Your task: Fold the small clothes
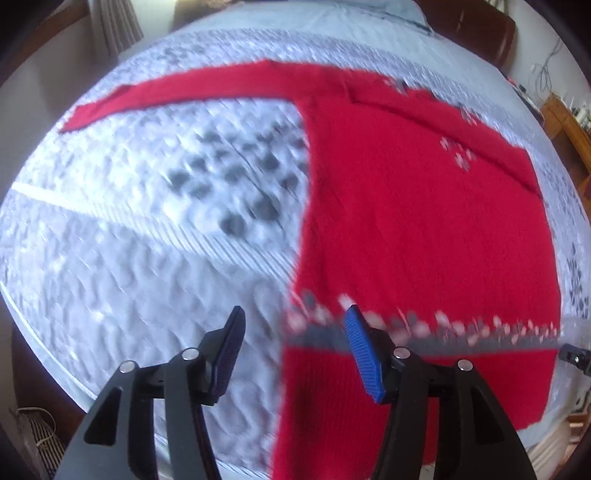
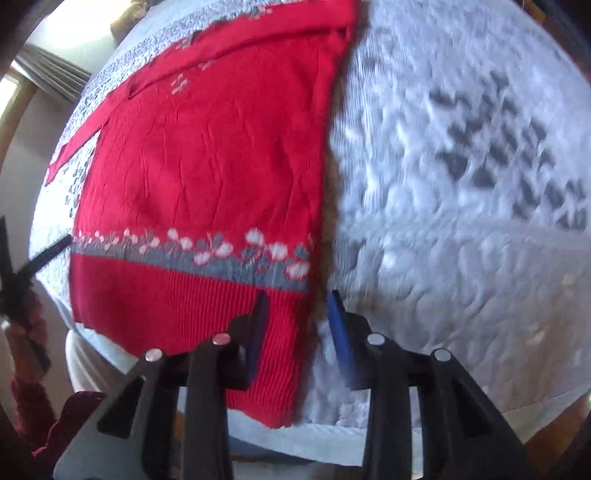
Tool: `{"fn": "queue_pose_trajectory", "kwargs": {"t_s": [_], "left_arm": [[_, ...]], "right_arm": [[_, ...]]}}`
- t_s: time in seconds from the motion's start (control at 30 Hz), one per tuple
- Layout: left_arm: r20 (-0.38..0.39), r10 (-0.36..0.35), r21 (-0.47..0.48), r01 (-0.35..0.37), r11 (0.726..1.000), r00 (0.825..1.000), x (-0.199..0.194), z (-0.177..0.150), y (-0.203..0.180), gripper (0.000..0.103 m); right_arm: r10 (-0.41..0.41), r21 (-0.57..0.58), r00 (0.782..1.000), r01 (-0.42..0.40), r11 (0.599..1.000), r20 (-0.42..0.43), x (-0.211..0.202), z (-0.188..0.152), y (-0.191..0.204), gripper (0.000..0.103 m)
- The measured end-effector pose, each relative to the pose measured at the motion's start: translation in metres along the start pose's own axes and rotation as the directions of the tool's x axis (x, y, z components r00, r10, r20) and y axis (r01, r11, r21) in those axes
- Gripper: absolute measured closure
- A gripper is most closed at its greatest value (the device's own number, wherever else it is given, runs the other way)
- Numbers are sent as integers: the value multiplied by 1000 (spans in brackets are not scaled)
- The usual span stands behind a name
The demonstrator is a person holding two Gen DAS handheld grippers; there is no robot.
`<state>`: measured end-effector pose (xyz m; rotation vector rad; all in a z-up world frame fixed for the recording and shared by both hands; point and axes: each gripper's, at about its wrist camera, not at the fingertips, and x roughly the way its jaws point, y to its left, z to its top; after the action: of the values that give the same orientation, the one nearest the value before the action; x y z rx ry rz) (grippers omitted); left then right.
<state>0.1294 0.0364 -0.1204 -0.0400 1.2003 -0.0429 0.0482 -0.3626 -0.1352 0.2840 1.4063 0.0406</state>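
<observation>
A red knit sweater (image 1: 406, 206) with a grey and white flower band near its hem lies flat on a white quilted bed cover (image 1: 129, 258). One sleeve (image 1: 207, 90) stretches out to the left; the other is folded across the body. My left gripper (image 1: 293, 321) is open and empty, straddling the sweater's left edge near the hem. In the right wrist view the sweater (image 2: 207, 158) fills the left half. My right gripper (image 2: 299, 306) is open and empty, straddling the sweater's right edge just below the flower band (image 2: 207, 258).
The bed cover (image 2: 461, 221) has dark grey diamond patterns. Wooden furniture (image 1: 565, 122) stands at the far right, curtains (image 1: 110, 29) at the far left. The bed's near edge runs just below both grippers. The left gripper shows at the left edge of the right wrist view (image 2: 22, 273).
</observation>
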Motion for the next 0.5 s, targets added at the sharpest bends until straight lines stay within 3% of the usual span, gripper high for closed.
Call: {"fn": "queue_pose_trajectory", "kwargs": {"t_s": [0.13,0.27,0.5], "left_arm": [[29,48,-89,-45,995,998,7,65,45,45],[-1,86,-204,-84,975,996,31,126,102,45],[-19,140,-452,-133,882,990,48,200,247,45]], "right_arm": [[12,-47,1000,-11,999,18,-7,27,18,69],[13,-104,1000,-12,994,9,4,62,50,69],[9,-163,1000,-13,987,-24,34,102,80,66]]}}
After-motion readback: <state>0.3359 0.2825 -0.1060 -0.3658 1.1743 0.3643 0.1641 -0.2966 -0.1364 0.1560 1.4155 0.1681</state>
